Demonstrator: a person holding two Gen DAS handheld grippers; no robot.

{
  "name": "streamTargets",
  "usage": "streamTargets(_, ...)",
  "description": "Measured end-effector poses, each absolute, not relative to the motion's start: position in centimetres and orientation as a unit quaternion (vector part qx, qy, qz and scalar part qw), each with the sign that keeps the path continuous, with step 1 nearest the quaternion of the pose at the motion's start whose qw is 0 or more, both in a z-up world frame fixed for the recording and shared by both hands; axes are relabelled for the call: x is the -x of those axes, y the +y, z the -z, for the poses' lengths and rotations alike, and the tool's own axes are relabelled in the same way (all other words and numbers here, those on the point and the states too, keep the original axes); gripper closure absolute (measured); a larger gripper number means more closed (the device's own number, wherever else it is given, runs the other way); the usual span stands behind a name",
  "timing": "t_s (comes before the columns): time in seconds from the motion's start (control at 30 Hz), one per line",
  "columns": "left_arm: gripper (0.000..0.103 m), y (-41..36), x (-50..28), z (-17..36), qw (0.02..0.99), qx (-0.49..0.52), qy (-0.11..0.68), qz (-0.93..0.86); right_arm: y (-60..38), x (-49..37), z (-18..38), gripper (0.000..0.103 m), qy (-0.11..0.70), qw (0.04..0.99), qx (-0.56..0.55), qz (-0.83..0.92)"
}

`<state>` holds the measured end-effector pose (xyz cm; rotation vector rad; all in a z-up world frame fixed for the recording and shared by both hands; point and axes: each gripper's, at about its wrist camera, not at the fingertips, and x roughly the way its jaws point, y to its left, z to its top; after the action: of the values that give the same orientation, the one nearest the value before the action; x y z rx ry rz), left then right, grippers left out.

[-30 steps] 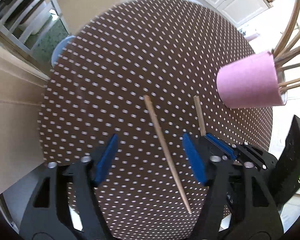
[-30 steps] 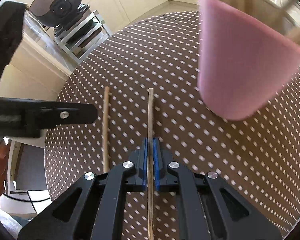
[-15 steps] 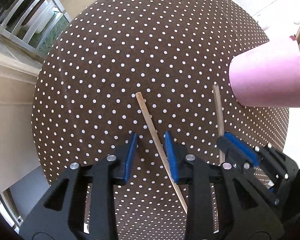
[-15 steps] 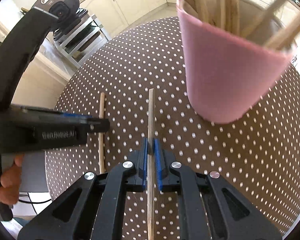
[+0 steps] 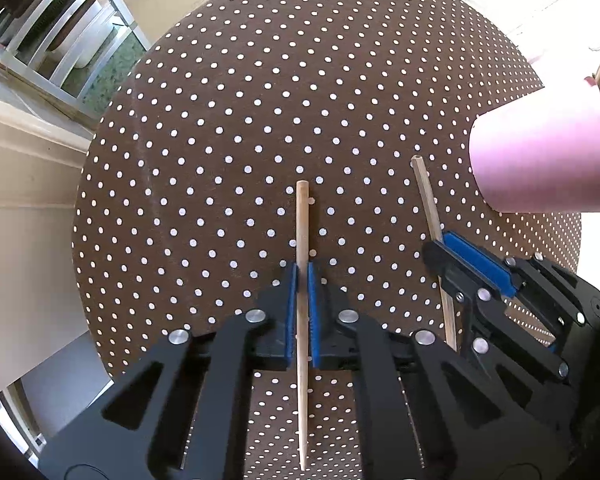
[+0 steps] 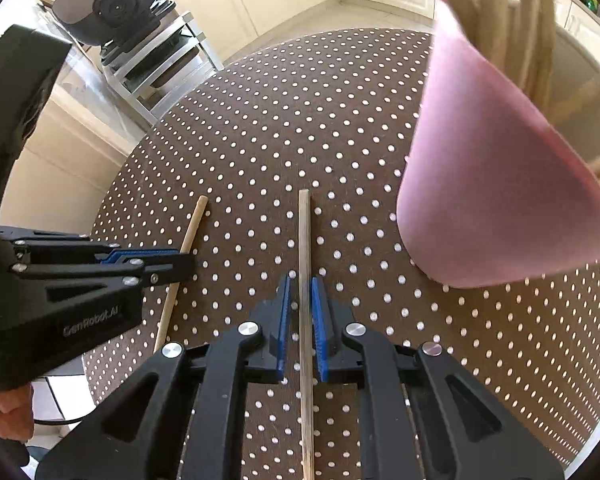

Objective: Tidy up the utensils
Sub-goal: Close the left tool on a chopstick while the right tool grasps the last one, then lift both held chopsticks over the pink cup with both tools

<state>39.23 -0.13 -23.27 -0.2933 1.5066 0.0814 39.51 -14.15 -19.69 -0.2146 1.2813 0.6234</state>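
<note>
On the brown dotted tablecloth [image 5: 260, 100] lie two wooden chopsticks. My left gripper [image 5: 302, 270] points straight down and is shut on the round chopstick [image 5: 302, 220], which runs between its blue pads. It also shows in the right wrist view as the left gripper [image 6: 180, 260] over that round chopstick [image 6: 194, 220]. My right gripper [image 6: 300, 280] has the square chopstick [image 6: 305, 232] between its jaws. Those jaws are opening, with a thin gap showing on each side of the stick. The pink cup [image 6: 492, 184] stands to the right, holding several chopsticks [image 6: 500, 12].
The round table's edge curves close on the left and near side. Beyond it on the floor stand a metal rack [image 6: 160, 60] with a dark rice cooker [image 6: 104, 0] on top, and cream cabinets. A person's hand [image 6: 8, 412] holds the left gripper's handle.
The left jaws have closed from wide open onto the round chopstick, which now lies straight between them. The right jaws, earlier tight on the square chopstick, have parted slightly.
</note>
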Motion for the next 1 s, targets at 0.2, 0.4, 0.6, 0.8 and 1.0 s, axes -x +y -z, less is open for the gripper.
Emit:
streamTargets(0.2, 0.097, 0.4, -38.4, 22.5, 0.724, 0.134, 0.676, -0.027, -13.0, -39.8, 19.9, 0.097, 0.587, 0.752, 0.120, -0.276)
streamTargets(0.4, 0.097, 0.3, -37.5, 20.0, 0.740, 0.133, 0.659, -0.003, -13.4, -39.0, 18.1, 0.098, 0.575, 0.762, 0.086, -0.285)
streamTargets(0.6, 0.097, 1.3, -36.2, 15.9, 0.769, 0.133, 0.624, 0.025, -14.6, -37.4, 14.2, 0.098, 0.539, 0.789, 0.034, -0.294)
streamTargets(0.8, 0.097, 1.6, -34.6, 11.2, 0.805, 0.119, 0.578, 0.064, -15.7, -35.3, 9.6, 0.098, 0.488, 0.822, 0.002, -0.294)
streamTargets(1.0, 0.097, 1.4, -32.6, 7.1, 0.834, 0.108, 0.529, 0.109, -16.7, -32.7, 5.2, 0.098, 0.432, 0.856, -0.010, -0.282)
